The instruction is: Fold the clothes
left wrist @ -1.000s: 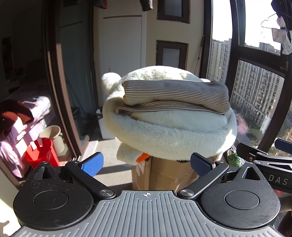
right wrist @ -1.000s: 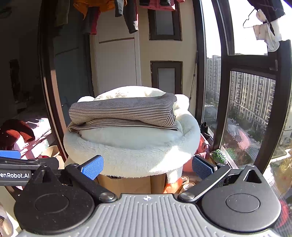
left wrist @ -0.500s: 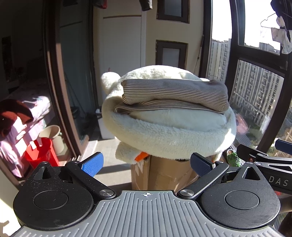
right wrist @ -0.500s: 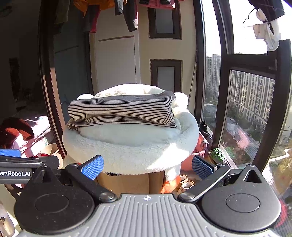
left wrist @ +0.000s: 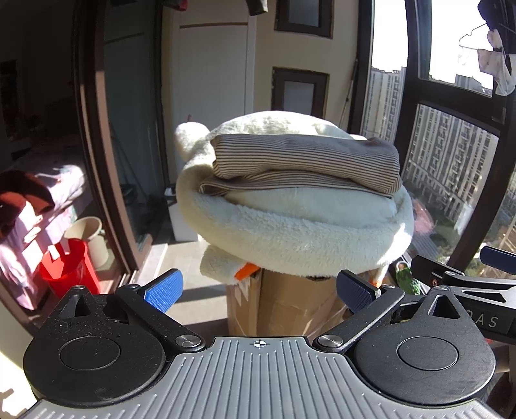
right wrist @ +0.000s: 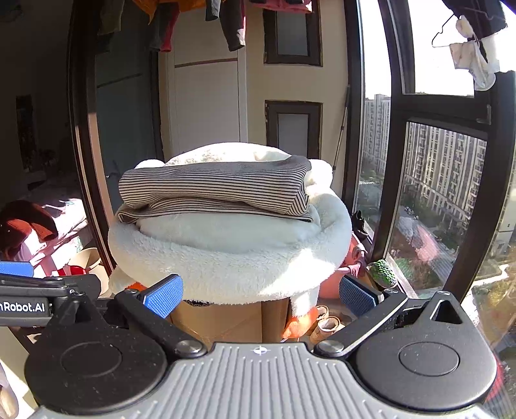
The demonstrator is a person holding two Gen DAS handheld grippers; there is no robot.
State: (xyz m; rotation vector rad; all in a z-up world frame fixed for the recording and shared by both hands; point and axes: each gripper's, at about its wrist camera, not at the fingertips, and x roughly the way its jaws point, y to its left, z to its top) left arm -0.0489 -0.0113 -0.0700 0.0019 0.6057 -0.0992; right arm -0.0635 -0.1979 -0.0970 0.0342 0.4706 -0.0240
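Observation:
A folded brown-and-white striped garment (left wrist: 303, 164) lies on a round white fleece cushion (left wrist: 290, 232) that rests on a cardboard box (left wrist: 290, 306). It also shows in the right wrist view (right wrist: 213, 190) on the cushion (right wrist: 232, 258). My left gripper (left wrist: 259, 290) is open and empty, held back from the cushion and below its front rim. My right gripper (right wrist: 259, 295) is open and empty, also short of the cushion. Each gripper shows at the edge of the other's view.
Tall dark-framed windows (left wrist: 451, 161) stand to the right. A sliding door frame (left wrist: 93, 145) is on the left, with a red bag (left wrist: 67, 270) and a beige bucket (left wrist: 87, 235) on the floor. Clothes hang overhead (right wrist: 200, 19). Slippers and a green object (right wrist: 382, 272) lie near the box.
Both grippers have drawn back slightly and stay open. The folded garment and cushion have not moved.

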